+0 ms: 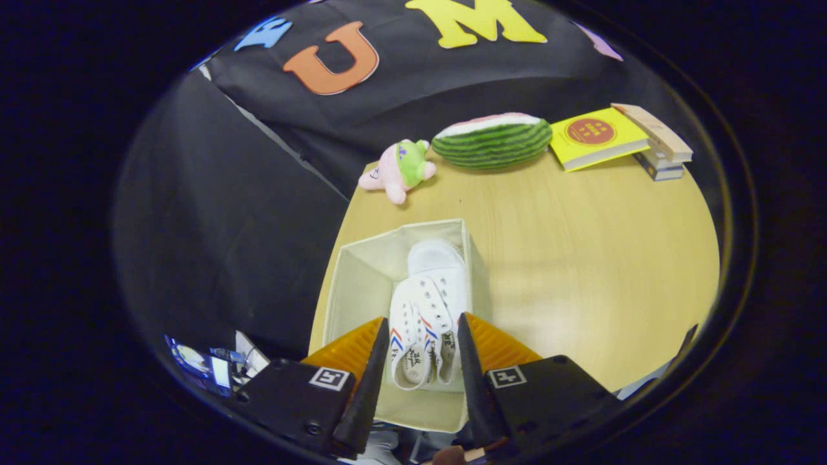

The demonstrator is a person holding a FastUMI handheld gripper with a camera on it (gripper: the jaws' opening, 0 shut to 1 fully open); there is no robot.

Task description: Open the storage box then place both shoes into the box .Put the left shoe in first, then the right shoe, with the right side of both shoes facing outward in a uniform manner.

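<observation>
The cream fabric storage box (pixel 362 284) stands open on the wooden table, near its left edge. Two white shoes lie inside it side by side, toes pointing away from me. The farther shoe (pixel 442 271) shows its rounded toe cap and laces. The nearer shoe (pixel 408 342) rests against it, with its red and blue side stripes and its insole showing. My gripper (pixel 421 321) hovers over the near end of the box and is open. Its fingers (pixel 373 368) flank the shoes' heels from above, and I see no pressure on either shoe.
At the table's far edge sit a pink and green plush toy (pixel 400 169), a watermelon-slice toy (pixel 492 141), a yellow book (pixel 596 137) and a small stack of books (pixel 659 145). Bare tabletop (pixel 594 258) spreads to the right of the box. Black cloth hangs left and behind.
</observation>
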